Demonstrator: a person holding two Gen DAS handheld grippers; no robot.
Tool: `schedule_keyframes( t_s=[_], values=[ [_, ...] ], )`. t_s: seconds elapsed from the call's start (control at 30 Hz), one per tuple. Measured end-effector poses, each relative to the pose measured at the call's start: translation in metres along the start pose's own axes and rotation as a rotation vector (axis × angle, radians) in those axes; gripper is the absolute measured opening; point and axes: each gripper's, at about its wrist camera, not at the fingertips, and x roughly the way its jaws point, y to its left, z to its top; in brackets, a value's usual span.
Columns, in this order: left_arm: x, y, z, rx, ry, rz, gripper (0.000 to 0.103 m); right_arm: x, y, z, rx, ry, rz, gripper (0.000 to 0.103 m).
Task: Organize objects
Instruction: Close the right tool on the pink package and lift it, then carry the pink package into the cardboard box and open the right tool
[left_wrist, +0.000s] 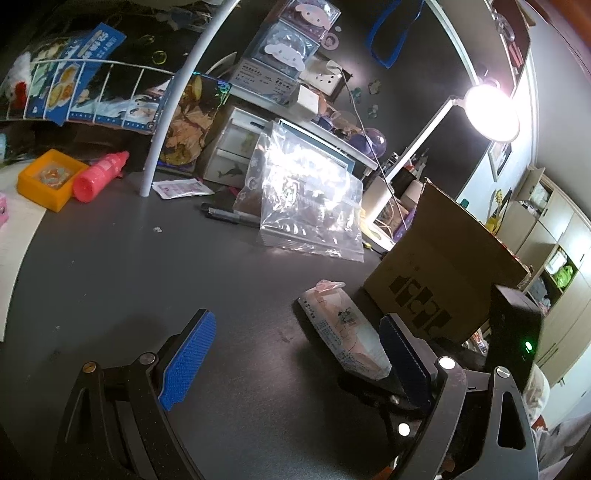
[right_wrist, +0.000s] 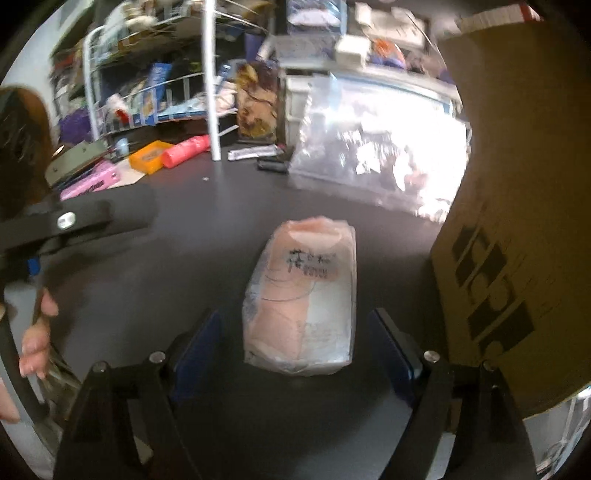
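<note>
Tissue pack on the desk — both grippers spread.
Left wrist view: left gripper (left_wrist: 295, 365) spread, empty; tissue pack (left_wrist: 343, 332) beside its right finger, near the cardboard box (left_wrist: 443, 258).
Right wrist view: right gripper (right_wrist: 297, 354) spread — pack (right_wrist: 301, 299) just ahead, long axis along the fingers.

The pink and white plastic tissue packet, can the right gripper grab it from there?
Probably yes. The pink and white plastic tissue packet lies on the dark table just ahead of the open right gripper, with nothing between them.
</note>
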Motion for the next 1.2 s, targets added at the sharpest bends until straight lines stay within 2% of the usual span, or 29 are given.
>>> schedule_keyframes(
  t_s=[0.1, 0.13, 0.17, 0.2, 0.43, 0.57, 0.67, 0.97, 1.0, 1.03, 1.2],
  values=[
    [-0.001, 0.002, 0.0, -0.005, 0.0, 0.001, 0.089, 0.004, -0.005, 0.002, 0.047, 0.008, 0.007, 0.076],
    [-0.001, 0.003, 0.0, -0.008, 0.0, 0.001, 0.089, 0.004, -0.005, 0.001, 0.043, 0.01, 0.006, 0.071],
    [0.0, 0.003, 0.001, -0.012, 0.0, 0.002, 0.089, 0.004, -0.004, 0.002, 0.034, 0.008, -0.002, 0.059],
    [0.001, 0.004, 0.001, -0.013, 0.002, 0.003, 0.089, 0.004, -0.002, 0.001, 0.02, 0.007, -0.013, 0.053],
    [0.008, 0.001, 0.0, -0.014, 0.027, -0.007, 0.089, 0.0, 0.002, 0.002, -0.006, -0.007, 0.018, 0.031],
    [0.012, -0.001, 0.001, -0.014, 0.043, 0.008, 0.089, -0.004, 0.006, 0.006, -0.022, -0.016, 0.052, 0.028],
    [0.011, -0.005, 0.002, -0.015, 0.043, -0.011, 0.089, -0.01, 0.011, 0.007, -0.044, -0.03, 0.09, 0.028],
    [-0.003, -0.014, 0.015, -0.045, 0.007, -0.052, 0.088, -0.047, 0.037, 0.025, -0.187, -0.104, 0.259, 0.028],
    [-0.007, -0.017, 0.019, -0.041, 0.0, -0.057, 0.084, -0.051, 0.039, 0.027, -0.205, -0.113, 0.269, 0.028],
    [-0.01, -0.018, 0.021, -0.036, -0.004, -0.061, 0.076, -0.055, 0.04, 0.03, -0.22, -0.121, 0.281, 0.028],
    [-0.028, -0.033, 0.039, -0.013, -0.044, -0.07, 0.059, -0.08, 0.043, 0.048, -0.291, -0.178, 0.335, 0.028]
  ],
)
